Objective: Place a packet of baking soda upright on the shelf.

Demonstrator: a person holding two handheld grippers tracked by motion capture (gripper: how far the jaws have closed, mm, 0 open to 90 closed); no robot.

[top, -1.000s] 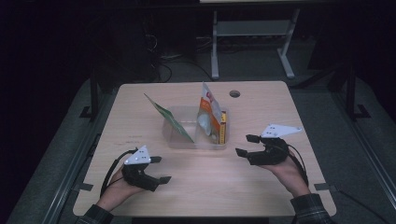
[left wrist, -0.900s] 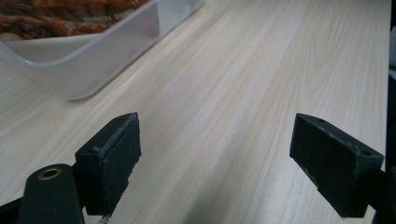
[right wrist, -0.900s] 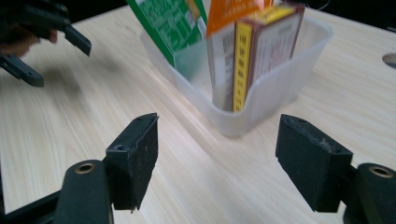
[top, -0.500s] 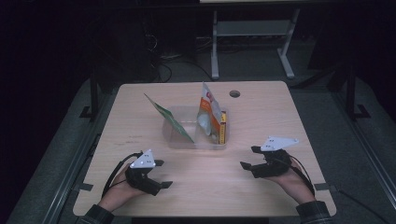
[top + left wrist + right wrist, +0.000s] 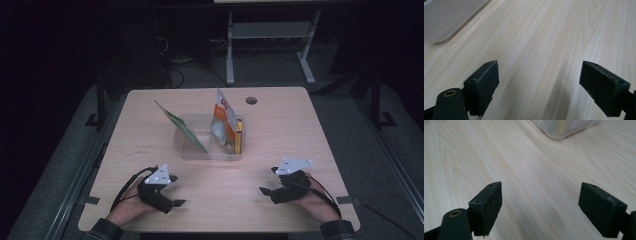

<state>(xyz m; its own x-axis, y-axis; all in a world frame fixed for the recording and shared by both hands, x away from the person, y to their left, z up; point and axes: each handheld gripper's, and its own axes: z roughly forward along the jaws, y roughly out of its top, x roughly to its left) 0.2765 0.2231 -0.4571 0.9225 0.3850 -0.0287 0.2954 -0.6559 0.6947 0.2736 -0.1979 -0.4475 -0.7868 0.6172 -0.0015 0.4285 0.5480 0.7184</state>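
Right gripper (image 5: 272, 189) jaws wide, just been opening, nothing between them, bare wood under them in the right gripper view. It sits low over the table (image 5: 280, 125) near the front right corner, hand behind it at the front edge. Left gripper (image 5: 172, 199) jaws also wide, empty, wood grain below in the left gripper view; near the front left corner, apart from the right one. Clear tub (image 5: 200, 150) stands mid-table, nearer the back edge, well ahead of both grippers. In it: green pouch (image 5: 180, 127) leaning left over the rim, white-orange pouch (image 5: 222, 120) upright, yellow box (image 5: 239, 137) against the right wall. Tub corner shows at the top of both gripper views (image 5: 564, 127).
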